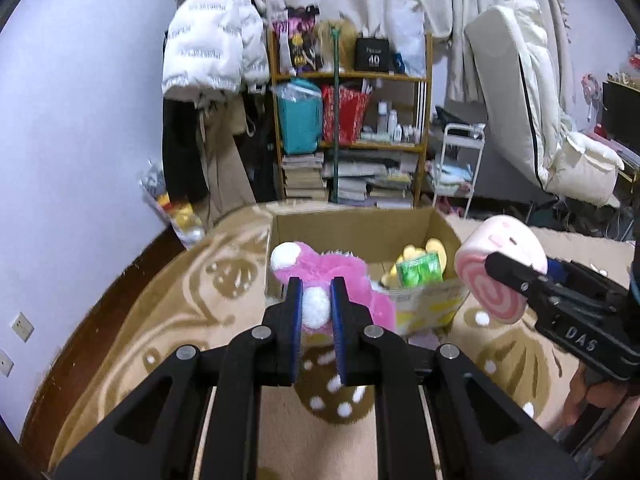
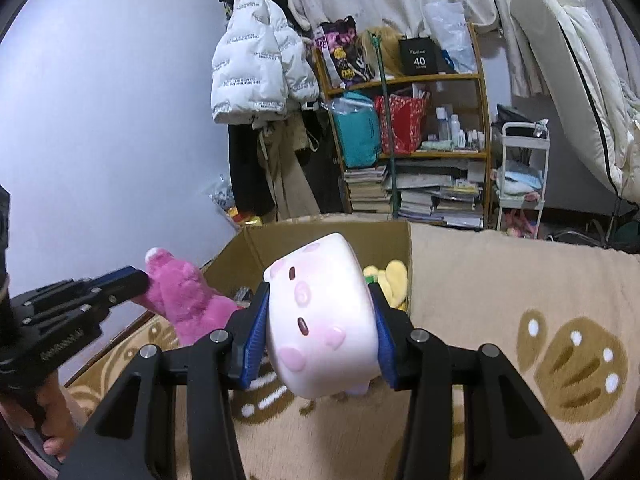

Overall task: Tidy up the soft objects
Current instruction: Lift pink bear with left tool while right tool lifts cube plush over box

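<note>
My left gripper (image 1: 316, 286) is shut on a pink plush toy (image 1: 332, 276) by its white tail, holding it at the near left edge of an open cardboard box (image 1: 352, 224). My right gripper (image 2: 320, 292) is shut on a white and pink swirl-roll plush (image 2: 320, 320) and holds it in front of the box (image 2: 328, 236). The roll plush also shows in the left wrist view (image 1: 500, 268), right of the box. A yellow plush (image 1: 416, 254) and a green packet (image 1: 422, 270) lie inside the box. The pink toy shows in the right wrist view (image 2: 180, 296).
The box stands on a beige patterned blanket (image 2: 520, 280). Behind it is a wooden shelf (image 1: 348, 120) with bags and stacked books, a coat rack with a white puffer jacket (image 1: 212, 44), a white trolley (image 1: 456, 160), and a folded mattress (image 1: 536, 100).
</note>
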The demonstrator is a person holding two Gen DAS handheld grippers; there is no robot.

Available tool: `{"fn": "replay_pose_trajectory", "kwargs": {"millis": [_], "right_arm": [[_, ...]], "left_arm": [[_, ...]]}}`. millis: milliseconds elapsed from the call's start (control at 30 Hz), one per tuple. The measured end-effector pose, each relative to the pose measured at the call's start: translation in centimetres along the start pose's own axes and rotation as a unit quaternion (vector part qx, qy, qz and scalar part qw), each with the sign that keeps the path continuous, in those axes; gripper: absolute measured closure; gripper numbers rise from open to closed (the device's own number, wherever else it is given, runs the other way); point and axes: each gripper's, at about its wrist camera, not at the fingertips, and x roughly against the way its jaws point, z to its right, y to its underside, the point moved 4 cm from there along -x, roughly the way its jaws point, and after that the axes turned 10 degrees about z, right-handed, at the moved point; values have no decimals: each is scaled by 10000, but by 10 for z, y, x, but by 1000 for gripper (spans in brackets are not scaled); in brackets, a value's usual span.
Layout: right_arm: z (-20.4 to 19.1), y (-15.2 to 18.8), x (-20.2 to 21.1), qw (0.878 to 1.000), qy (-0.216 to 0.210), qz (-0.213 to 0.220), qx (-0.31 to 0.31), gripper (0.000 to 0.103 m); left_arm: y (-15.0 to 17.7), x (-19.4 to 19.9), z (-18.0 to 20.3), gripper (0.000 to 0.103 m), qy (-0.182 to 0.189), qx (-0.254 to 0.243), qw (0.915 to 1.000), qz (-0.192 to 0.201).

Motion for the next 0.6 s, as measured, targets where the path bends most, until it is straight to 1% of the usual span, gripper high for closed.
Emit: {"fn": "replay_pose_trajectory", "kwargs": {"millis": [233,433,500,600], "right_arm": [[0,-15,-21,9999,-27,85,133,54],[1,-20,-43,9995,-139,-27,295,54],[3,-22,-51,9992,-147,-53,358,54],[6,-27,-60,9990,-185,-38,399,54]], "left_arm": [[-25,-8,1,90,-195,-269,9989,335],[-40,-32,0,90,-319,-410,9978,419],[-45,-42,-1,90,-327,-390,9977,449],[-52,-57,-6,90,-272,-140,9988,388]]}}
